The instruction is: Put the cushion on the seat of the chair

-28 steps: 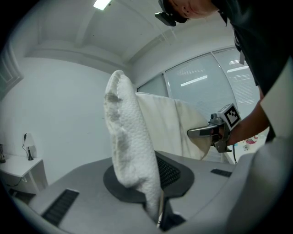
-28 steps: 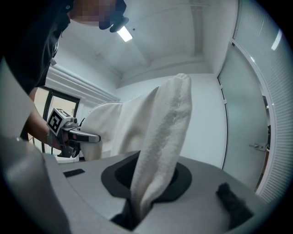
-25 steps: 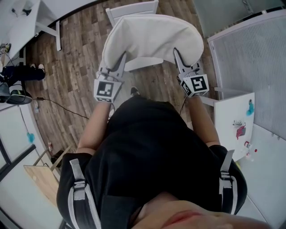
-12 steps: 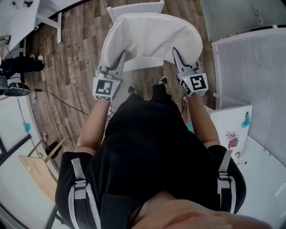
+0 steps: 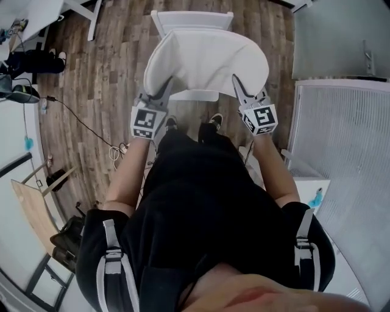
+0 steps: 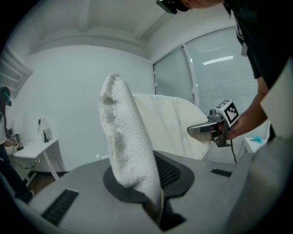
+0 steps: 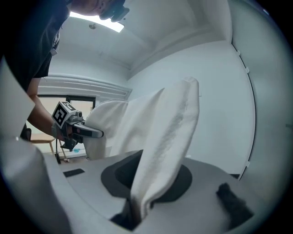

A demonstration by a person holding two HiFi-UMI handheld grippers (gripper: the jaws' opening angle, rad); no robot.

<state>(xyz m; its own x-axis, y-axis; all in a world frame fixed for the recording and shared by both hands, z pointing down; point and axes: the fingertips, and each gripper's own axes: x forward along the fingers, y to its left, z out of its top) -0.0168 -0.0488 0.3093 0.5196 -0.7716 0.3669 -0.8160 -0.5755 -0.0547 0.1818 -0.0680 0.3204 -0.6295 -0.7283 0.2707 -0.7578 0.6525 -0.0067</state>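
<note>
One cream-white, rounded fabric cushion [image 5: 207,58] sits at the top centre of the head view, stretched between my two tools and held over the seat of the one white wooden chair [image 5: 192,17]. It covers nearly all of the seat. Only a pale strip of the seat's front edge shows below it, and the chair's back rail shows above. I cannot tell whether the cushion's underside touches the seat.

My left tongs [image 5: 167,83] are clenched on the cushion's near left edge. In the left gripper view the nubbly fabric rises upright out of the closed jaws, pinched thin at the bottom centre. My right tongs [image 5: 236,81] are clamped on the near right edge the same way – in the right gripper view a fold of the cloth stands up from between the jaws and leans to the right. Each tool carries one marker cube, so two in all. Each gripper view shows the other tool across the cushion.

Just below the cushion my two dark shoes [image 5: 214,119] stand on the brown wood-plank floor [image 5: 103,67]. One thin black cable [image 5: 82,122] runs across the boards at the left. One white ribbed panel [image 5: 347,140] fills the right side of the frame, and one light wooden board [image 5: 33,213] lies at the lower left.
</note>
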